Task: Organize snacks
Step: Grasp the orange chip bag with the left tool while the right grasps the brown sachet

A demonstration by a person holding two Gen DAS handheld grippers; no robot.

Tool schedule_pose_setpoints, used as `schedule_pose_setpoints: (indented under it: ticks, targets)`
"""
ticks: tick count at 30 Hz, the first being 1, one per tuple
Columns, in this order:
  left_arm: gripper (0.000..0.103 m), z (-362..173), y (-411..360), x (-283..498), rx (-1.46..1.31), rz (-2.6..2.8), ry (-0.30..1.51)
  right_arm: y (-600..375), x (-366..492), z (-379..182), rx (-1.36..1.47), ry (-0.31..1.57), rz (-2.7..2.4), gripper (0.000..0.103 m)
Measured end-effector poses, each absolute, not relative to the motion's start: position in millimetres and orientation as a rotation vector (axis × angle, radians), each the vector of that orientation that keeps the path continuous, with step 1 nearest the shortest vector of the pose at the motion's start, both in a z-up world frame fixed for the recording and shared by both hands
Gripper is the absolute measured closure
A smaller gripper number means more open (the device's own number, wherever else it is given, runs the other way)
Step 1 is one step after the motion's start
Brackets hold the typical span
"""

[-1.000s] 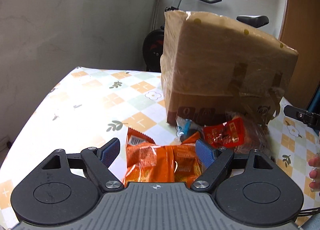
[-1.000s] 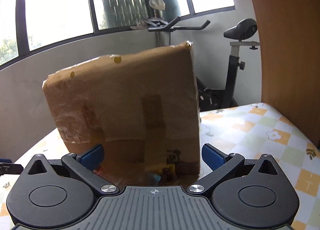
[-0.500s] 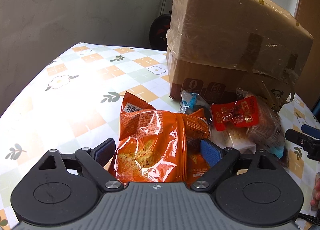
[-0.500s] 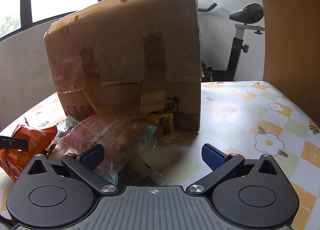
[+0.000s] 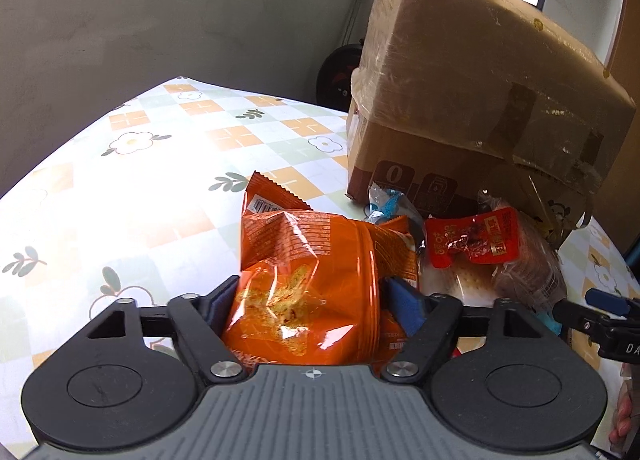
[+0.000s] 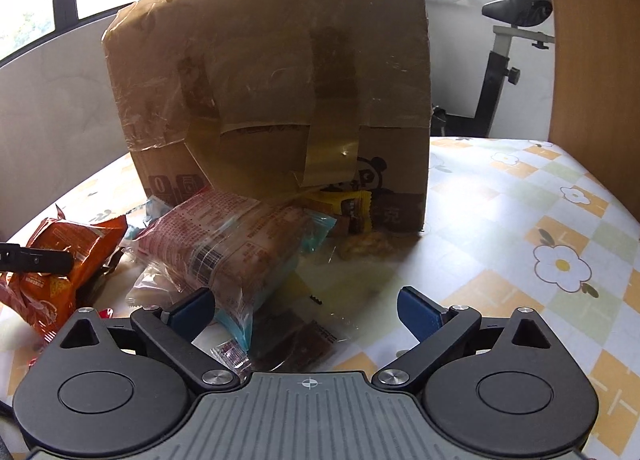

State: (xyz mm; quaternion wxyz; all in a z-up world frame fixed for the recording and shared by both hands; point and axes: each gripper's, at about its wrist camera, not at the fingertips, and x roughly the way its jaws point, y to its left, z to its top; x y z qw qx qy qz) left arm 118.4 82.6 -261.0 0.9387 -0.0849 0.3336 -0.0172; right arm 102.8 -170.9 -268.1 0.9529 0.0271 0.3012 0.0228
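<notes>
Left gripper [image 5: 312, 300] low over the table [image 5: 120, 196], pointing at the cardboard box [image 5: 472, 100]; fingers narrowed onto the orange chip bag [image 5: 308, 280], both blue pads pressed into its sides. 0.5 s ago the pads stood clear of the bag; now they pinch it and the bag fills more of the view. Bag sits between the fingers, its top edge poking past the tips toward the box.

Right of it in the pile: red sachet [image 5: 474, 240] on top of a clear cracker pack [image 5: 452, 280], all at the foot of the box.

Right gripper [image 6: 306, 308] level, low, aimed at the box front; fingers wide, nothing held. It has moved closer to the pile since the earlier frame. Clear-wrapped biscuit pack [image 6: 224, 244] touches the left pad [image 6: 192, 306]; brown snack bar [image 6: 296, 340] lies on the table between the fingers. Right pad over bare tablecloth.
</notes>
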Motion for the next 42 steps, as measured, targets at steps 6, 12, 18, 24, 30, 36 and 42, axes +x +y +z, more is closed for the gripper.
schedule_pose_setpoints:
  ticks: [6, 12, 18, 24, 30, 36, 42]
  targets:
    - [0.034, -257, 79, 97, -0.180, -0.017, 0.635, -160, 103, -270, -0.014, 0.627, 0.110, 0.010]
    - [0.035, -245, 72, 84, -0.166, 0.011, 0.588, -151, 106, -272, -0.070, 0.657, 0.135, 0.011]
    - [0.035, -239, 67, 73, -0.148, 0.017, 0.559, -149, 113, -276, -0.079, 0.713, 0.135, 0.011]
    - [0.035, -241, 67, 70, -0.146, -0.002, 0.566, -144, 114, -278, -0.119, 0.727, 0.113, 0.012]
    - [0.035, -241, 68, 67, -0.143, -0.019, 0.563, -151, 107, -275, -0.115, 0.754, 0.043, 0.012]
    - [0.035, -242, 67, 66, -0.142, -0.002, 0.551, -174, 96, -272, -0.062, 0.757, -0.067, 0.013]
    - [0.035, -243, 63, 66, -0.127, -0.006, 0.552, -174, 97, -269, -0.086, 0.747, -0.028, 0.023]
